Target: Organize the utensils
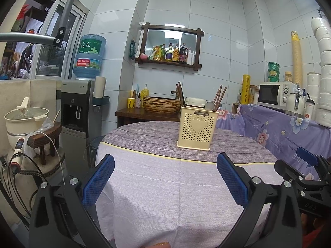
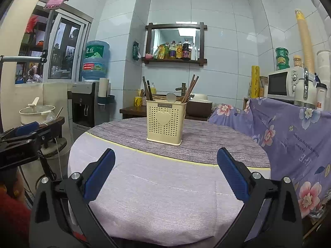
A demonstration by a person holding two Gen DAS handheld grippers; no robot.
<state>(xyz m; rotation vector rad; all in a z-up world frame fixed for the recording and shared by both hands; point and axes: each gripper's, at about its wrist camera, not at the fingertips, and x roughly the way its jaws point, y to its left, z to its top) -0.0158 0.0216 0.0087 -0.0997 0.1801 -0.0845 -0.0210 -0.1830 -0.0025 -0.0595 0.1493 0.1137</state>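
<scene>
- Both grippers we hold empty with their jaws spread wide: the left gripper [image 1: 165, 177] and the right gripper [image 2: 165, 173] hover at the near edge of the round table [image 1: 157, 186], gripping nothing.
- Straight ahead of both, well apart from the fingertips, stands the cream utensil holder [image 1: 197, 129], upright on the grey runner [image 1: 144, 138].
- From the left gripper the holder lies forward and slightly right of centre; from the right gripper it sits almost dead ahead, a touch left, so it lies between our two hands.
- We judge the right gripper a little better lined up, though neither is clearly nearer.
- Chopsticks [image 2: 191, 87] and a spoon [image 2: 171, 97] already stand in the holder, long axes near vertical, the right-hand chopsticks leaning right.
- No loose utensil shows on the cloth, so we judge any coming grasp must come down from above, along those upright handles.
</scene>
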